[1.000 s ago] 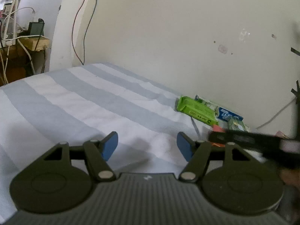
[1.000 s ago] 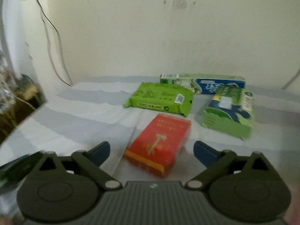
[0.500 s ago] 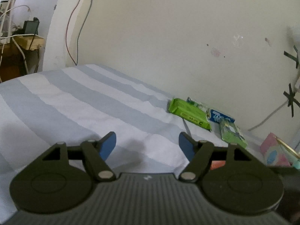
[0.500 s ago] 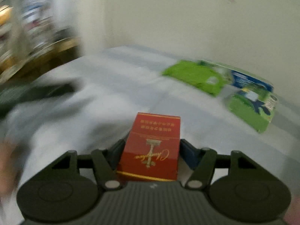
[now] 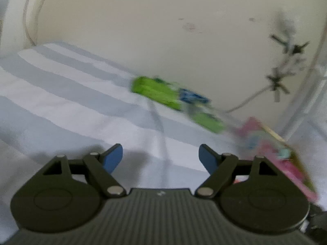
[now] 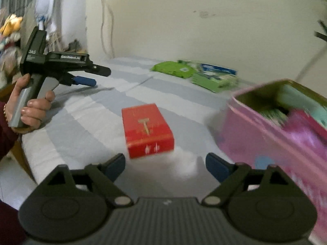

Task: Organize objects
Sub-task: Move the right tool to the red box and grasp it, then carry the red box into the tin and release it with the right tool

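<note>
Red box [image 6: 147,130] on striped bedsheet [image 6: 81,122], both grippers empty.
Right gripper [image 6: 165,163]: fingers apart, box lying flat just ahead of them, untouched. Left gripper [image 5: 160,159]: fingers apart, held above the sheet. Pink box [image 6: 271,126], open-topped, right of red box. Green packet [image 6: 173,69] and green-blue cartons near wall.

A red box [image 6: 147,129] with gold print lies on the grey-and-white striped bedsheet [image 6: 92,122]; a pink box [image 6: 276,126] and a bright green packet [image 6: 173,69] lie nearby.
</note>
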